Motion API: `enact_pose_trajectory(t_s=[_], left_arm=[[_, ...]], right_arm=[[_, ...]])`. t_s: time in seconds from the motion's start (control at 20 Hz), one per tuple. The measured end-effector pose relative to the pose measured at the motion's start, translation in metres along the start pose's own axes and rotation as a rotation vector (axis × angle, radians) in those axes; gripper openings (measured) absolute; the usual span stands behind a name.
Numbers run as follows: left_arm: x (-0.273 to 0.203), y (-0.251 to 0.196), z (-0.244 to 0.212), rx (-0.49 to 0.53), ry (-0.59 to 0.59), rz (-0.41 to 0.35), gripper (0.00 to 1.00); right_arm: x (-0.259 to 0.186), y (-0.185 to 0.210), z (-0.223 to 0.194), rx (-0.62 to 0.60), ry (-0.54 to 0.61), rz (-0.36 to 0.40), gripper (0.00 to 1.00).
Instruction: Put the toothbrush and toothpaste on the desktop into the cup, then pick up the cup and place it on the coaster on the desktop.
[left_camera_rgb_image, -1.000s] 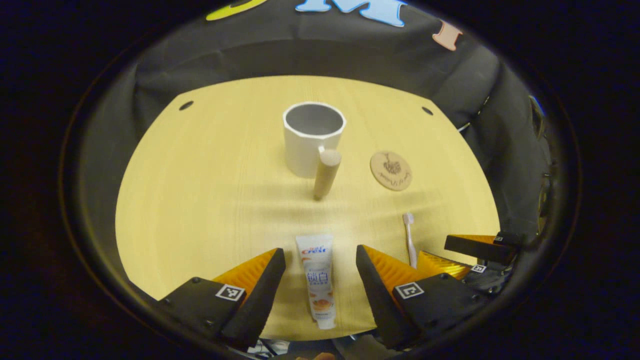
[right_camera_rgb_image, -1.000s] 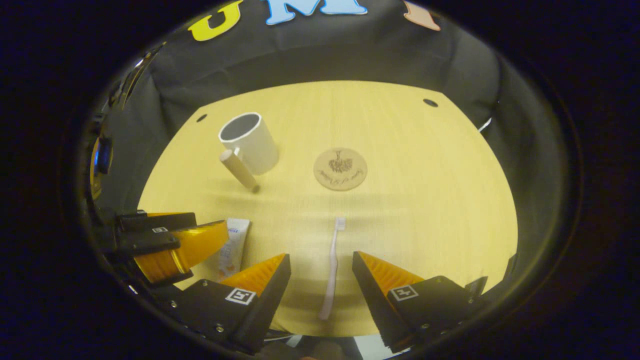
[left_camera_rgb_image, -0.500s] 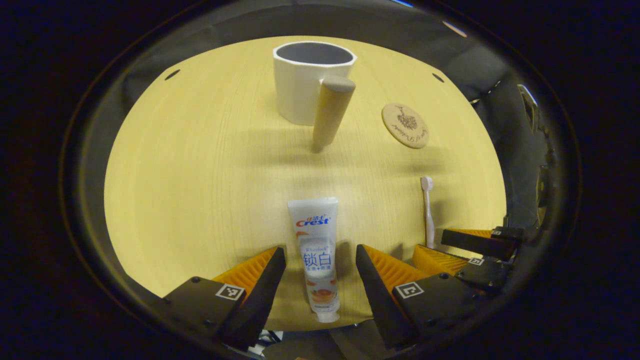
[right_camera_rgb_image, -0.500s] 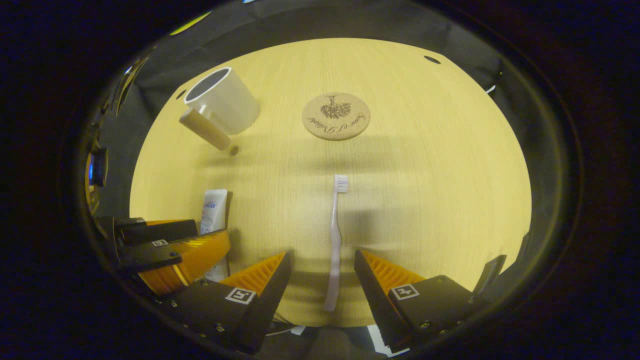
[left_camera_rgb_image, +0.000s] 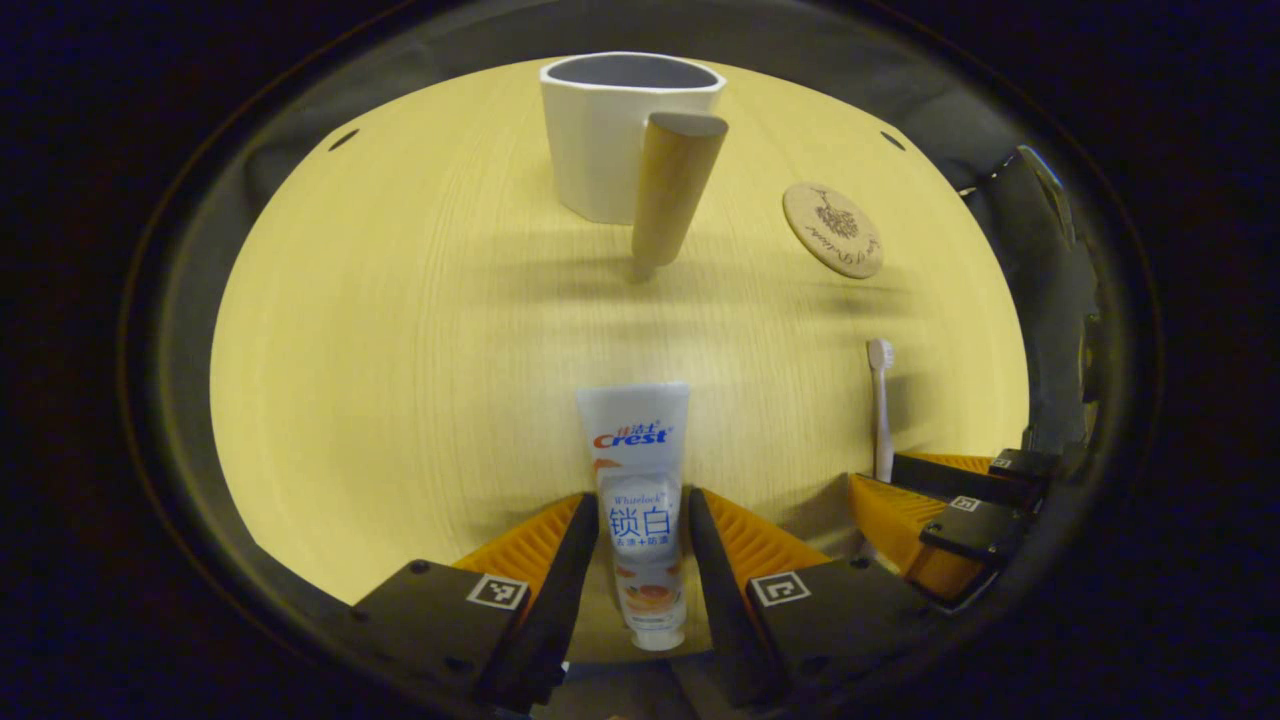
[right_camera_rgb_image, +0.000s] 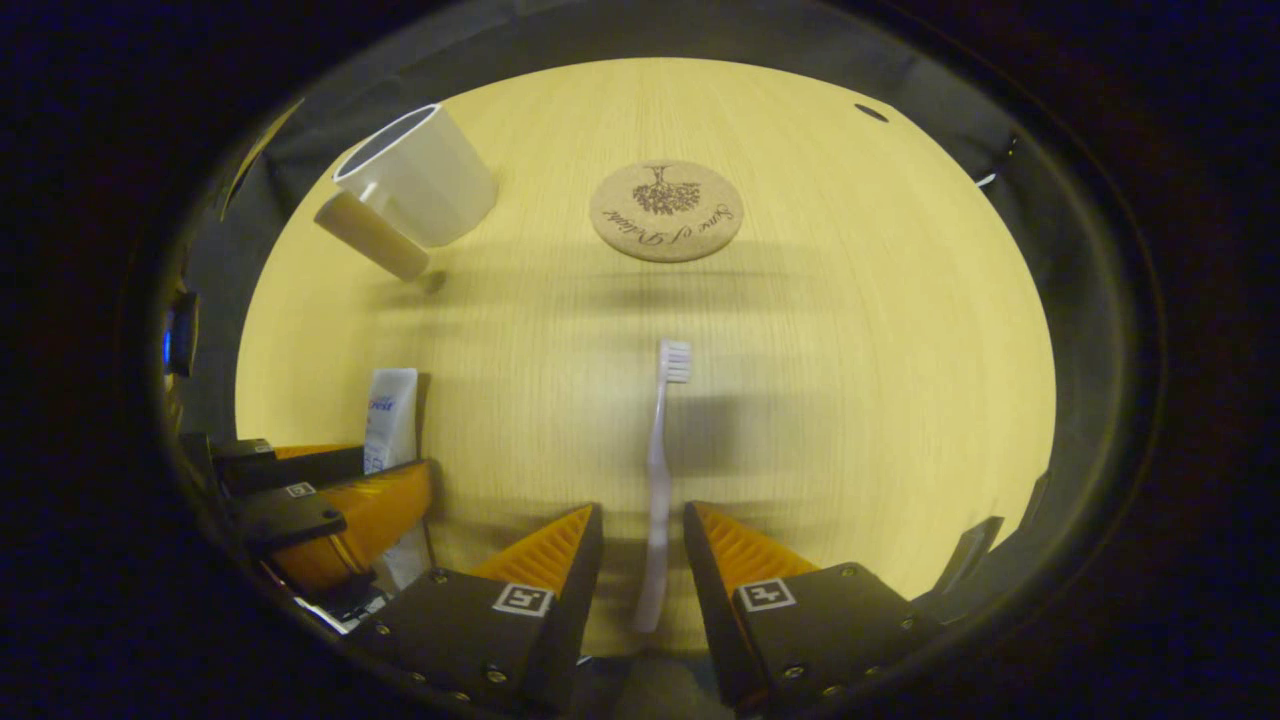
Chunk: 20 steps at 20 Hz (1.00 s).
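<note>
Left gripper view has your left gripper (left_camera_rgb_image: 640, 545) pinching the toothpaste (left_camera_rgb_image: 637, 490) at the worktop's near edge; your right gripper (right_camera_rgb_image: 645, 555) straddles the toothbrush (right_camera_rgb_image: 660, 470), not quite clamped. Cup (left_camera_rgb_image: 605, 135) empty, coaster (right_camera_rgb_image: 666, 211) bare, everything remains.

left gripper (left_camera_rgb_image: 640, 520) – narrowed around toothpaste (left_camera_rgb_image: 638, 480) | right gripper (right_camera_rgb_image: 645, 535) – narrowed around toothbrush (right_camera_rgb_image: 660, 470)

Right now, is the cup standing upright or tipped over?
Upright. The cup stands on its base on the table, open mouth facing up, and what shows of its inside looks empty.
</note>
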<state>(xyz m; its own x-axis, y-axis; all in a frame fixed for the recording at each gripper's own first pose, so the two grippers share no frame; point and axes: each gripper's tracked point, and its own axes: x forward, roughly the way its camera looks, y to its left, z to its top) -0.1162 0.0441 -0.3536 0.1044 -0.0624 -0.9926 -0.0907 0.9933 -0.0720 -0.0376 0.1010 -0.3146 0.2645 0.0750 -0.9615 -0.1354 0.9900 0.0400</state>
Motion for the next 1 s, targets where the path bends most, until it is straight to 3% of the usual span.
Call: enact_pose_trajectory(t_s=[0.05, 0.1, 0.15, 0.25, 0.3, 0.35, 0.4, 0.5, 0.55, 1.0], left_arm=[[0.0, 0.0, 0.001, -0.008, 0.002, -0.002, 0.64], [0.0, -0.001, 0.0, -0.005, -0.001, -0.002, 0.55], [0.002, 0.0, 0.001, -0.013, -0.001, -0.001, 0.53], [-0.001, -0.002, 0.001, -0.014, -0.005, 0.002, 0.46], [0.0, -0.001, 0.002, -0.01, -0.011, 0.003, 0.46], [0.001, -0.003, 0.0, -0.02, -0.003, 0.009, 0.46], [-0.001, -0.002, 0.002, -0.009, -0.007, 0.005, 0.39], [0.001, -0.004, 0.002, -0.013, -0.015, -0.007, 0.39], [0.0, -0.005, 0.004, -0.012, -0.027, -0.025, 0.32], [-0.019, -0.002, 0.01, -0.037, -0.171, -0.071, 0.31]], right_arm=[[0.003, -0.005, -0.001, -0.018, 0.011, -0.018, 0.52], [0.004, -0.005, -0.002, 0.012, 0.017, -0.022, 0.52], [0.003, -0.003, -0.004, 0.017, 0.034, -0.007, 0.14], [0.004, -0.009, -0.003, 0.008, 0.032, -0.011, 0.16], [0.003, -0.005, 0.005, 0.049, 0.005, 0.023, 0.16], [0.003, -0.007, -0.003, 0.042, 0.028, 0.019, 0.09], [0.003, -0.006, 0.002, 0.046, 0.004, 0.039, 0.12], [0.002, -0.006, 0.001, 0.058, -0.004, 0.059, 0.06], [0.004, -0.006, -0.001, 0.051, -0.002, 0.068, 0.07], [-0.025, 0.003, 0.017, 0.081, -0.175, 0.233, 0.02]])
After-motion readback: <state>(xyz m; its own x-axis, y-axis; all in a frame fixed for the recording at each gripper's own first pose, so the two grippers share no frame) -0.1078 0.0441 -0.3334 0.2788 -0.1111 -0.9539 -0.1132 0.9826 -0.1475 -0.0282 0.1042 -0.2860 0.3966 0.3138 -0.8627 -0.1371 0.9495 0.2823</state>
